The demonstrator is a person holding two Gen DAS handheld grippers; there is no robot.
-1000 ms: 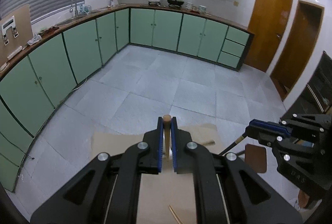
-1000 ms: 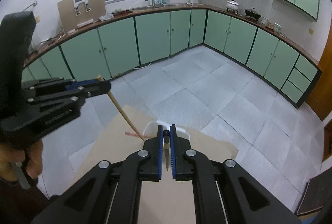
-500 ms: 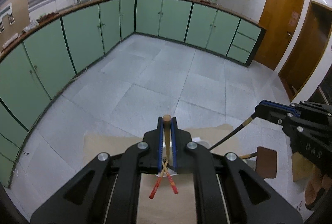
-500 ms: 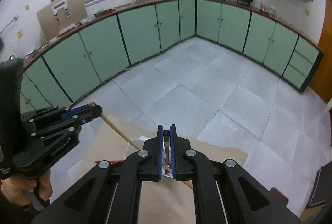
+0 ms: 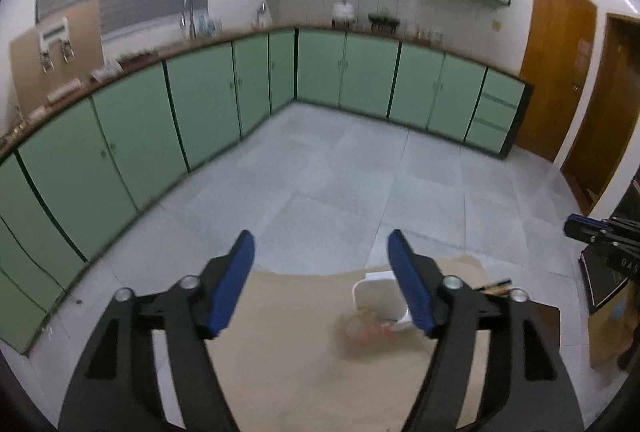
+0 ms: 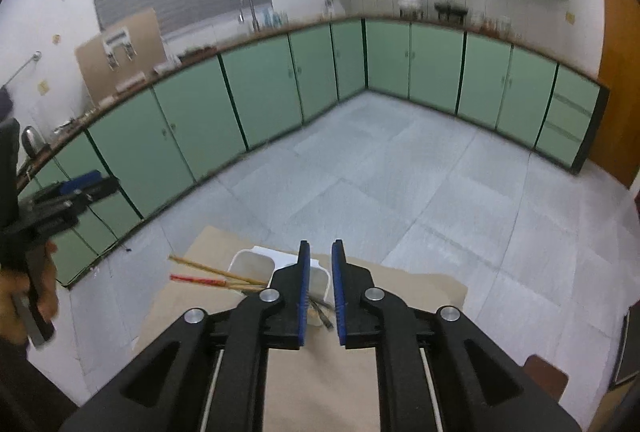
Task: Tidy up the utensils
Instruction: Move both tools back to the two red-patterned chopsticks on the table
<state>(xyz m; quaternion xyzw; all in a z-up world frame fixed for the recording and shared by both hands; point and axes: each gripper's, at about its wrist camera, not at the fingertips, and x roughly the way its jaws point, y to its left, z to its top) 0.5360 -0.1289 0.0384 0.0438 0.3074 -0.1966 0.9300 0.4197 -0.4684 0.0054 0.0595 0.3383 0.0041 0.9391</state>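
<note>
A white container [image 6: 252, 264] stands at the far end of the tan table cover [image 6: 320, 384]. Wooden chopsticks [image 6: 208, 269] and a red-tipped chopstick [image 6: 192, 278] stick out of it to the left. Just above the container, my right gripper [image 6: 320, 284] is opening, its jaws a narrow gap apart with nothing pressed between them; dark utensil ends [image 6: 322, 314] lie below the gap. My left gripper [image 5: 322, 260] is opening wide and holds nothing. In the left wrist view the container [image 5: 378, 292] sits by its right finger, with blurred chopsticks [image 5: 368, 328] beside it.
Grey tiled floor [image 5: 340, 184] lies beyond the table, ringed by green cabinets [image 5: 200, 104]. Wooden doors [image 5: 556, 72] stand at the right. A brown stool [image 6: 546, 374] is at the table's right. A hand [image 6: 24, 296] holds the left gripper's handle.
Both grippers came down toward the white container and let go of their chopsticks. The left jaws spread wide, the right jaws parted a little. The chopsticks now rest at the container.
</note>
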